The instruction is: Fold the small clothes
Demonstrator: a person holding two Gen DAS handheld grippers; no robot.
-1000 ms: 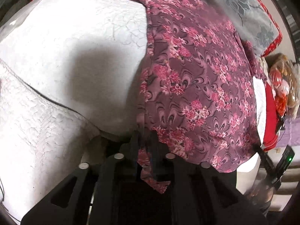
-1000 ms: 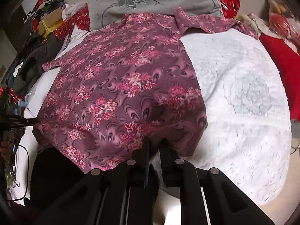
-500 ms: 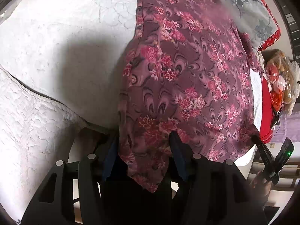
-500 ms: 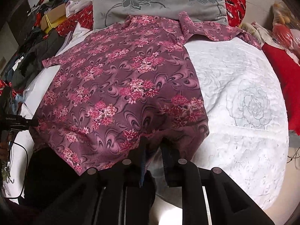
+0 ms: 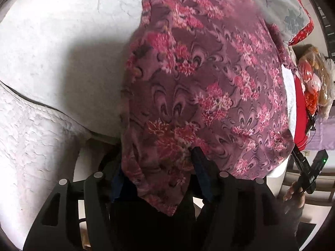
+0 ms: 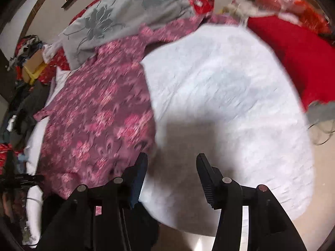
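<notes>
The flowery shirt [image 5: 209, 83] is lying flat on the white bed [image 6: 219, 104], its top by the grey pillow [image 6: 125, 14]. The left gripper [image 5: 159, 165] is opening, letting go, with the shirt's corner hanging loose between its jaws. The right gripper [image 6: 171, 167] is opening too, holding nothing, just beside the shirt's edge.

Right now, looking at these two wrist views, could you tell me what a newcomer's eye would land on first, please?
First, the purple floral garment, spread across the left part of the white quilted bedspread, its top reaching the grey flowered pillow. Next, the left gripper, jaws opening with the garment's lower corner draped between them. The right gripper is opening over bare bedspread, nothing between its fingers.
</notes>
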